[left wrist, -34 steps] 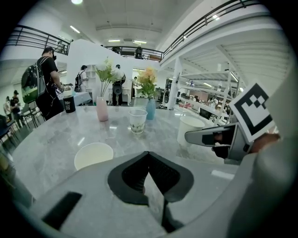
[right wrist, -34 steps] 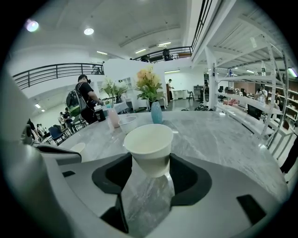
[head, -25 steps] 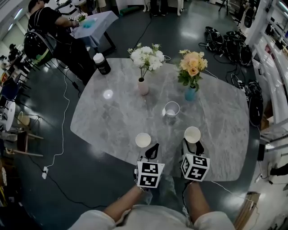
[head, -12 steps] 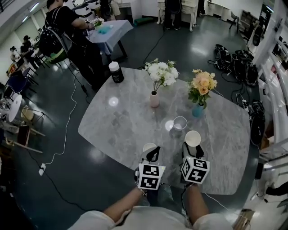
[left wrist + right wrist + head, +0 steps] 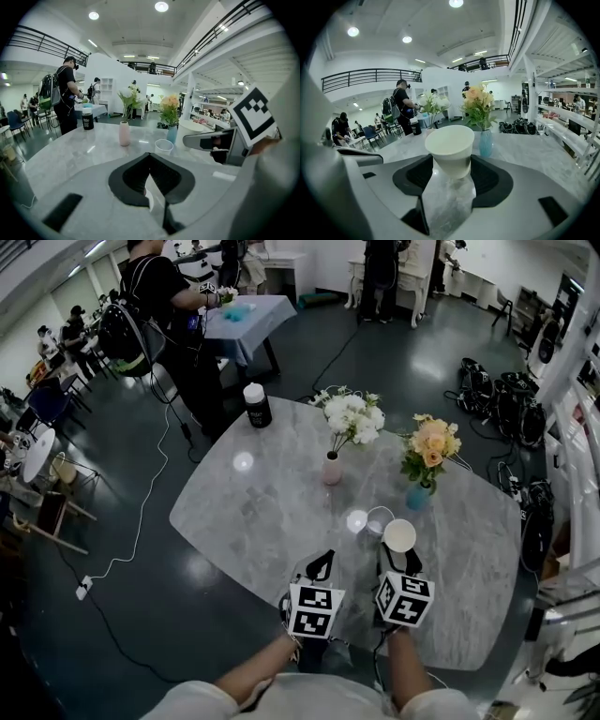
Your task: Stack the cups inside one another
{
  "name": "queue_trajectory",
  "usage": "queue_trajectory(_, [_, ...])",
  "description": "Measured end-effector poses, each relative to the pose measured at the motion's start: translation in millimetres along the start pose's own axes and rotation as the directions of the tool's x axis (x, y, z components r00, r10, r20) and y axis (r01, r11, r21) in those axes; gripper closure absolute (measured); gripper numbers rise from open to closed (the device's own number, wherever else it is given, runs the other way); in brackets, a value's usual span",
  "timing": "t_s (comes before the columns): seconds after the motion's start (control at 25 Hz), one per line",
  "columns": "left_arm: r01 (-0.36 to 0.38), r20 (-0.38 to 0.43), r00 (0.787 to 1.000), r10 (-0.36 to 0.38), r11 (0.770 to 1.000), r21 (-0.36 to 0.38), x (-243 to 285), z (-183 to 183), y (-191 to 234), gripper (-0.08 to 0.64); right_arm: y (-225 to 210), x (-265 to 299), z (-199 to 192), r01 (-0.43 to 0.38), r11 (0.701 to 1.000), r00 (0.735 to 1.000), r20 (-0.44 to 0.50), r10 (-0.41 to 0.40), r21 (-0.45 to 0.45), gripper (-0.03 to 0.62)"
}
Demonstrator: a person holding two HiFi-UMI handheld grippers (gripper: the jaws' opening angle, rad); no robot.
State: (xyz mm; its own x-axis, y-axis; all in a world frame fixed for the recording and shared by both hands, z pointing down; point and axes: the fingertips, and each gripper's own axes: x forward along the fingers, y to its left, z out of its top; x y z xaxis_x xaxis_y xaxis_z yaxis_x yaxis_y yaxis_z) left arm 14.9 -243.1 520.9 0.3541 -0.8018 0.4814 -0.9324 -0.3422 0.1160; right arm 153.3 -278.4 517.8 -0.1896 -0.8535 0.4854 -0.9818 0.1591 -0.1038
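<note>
**White cup (image 5: 399, 535) now reaches the clear cup (image 5: 374, 517)**

Compared with one second ago, the right gripper (image 5: 399, 555) has carried the white cup forward over the table (image 5: 253, 512). Before, this cup was well apart from the clear cup. Now, in the head view, its rim overlaps the right edge of the clear cup. The left gripper view shows the clear cup standing upright on the table, with the white cup just beside it and higher. So I judge that the white cup is lifted and not yet inside. The right jaws are clamped on the lower part of the white cup, one on each side, and the cup is upright.

The left gripper (image 5: 322, 564) has changed little. Its jaws are closed, with the tips touching. A thin white sliver (image 5: 148, 199) shows in the gap behind the tips. I cannot tell whether it is the second white cup, which stood before this gripper one second ago and is no longer visible in the head view.

For the task, this means the first nesting is near. The next move probably needs to centre the white cup over the clear one and lower it straight, because a light empty cup can tip if its rim is hit.
</note>
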Motion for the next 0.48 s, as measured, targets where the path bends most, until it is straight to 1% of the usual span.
queue_trajectory(0.48, [-0.026,0.003,1.000,0.026,0.999,-0.026,27,14,4,0.565,3,33,17,-0.057,0.998,0.998,-0.013,0.056,-0.018,0.347])
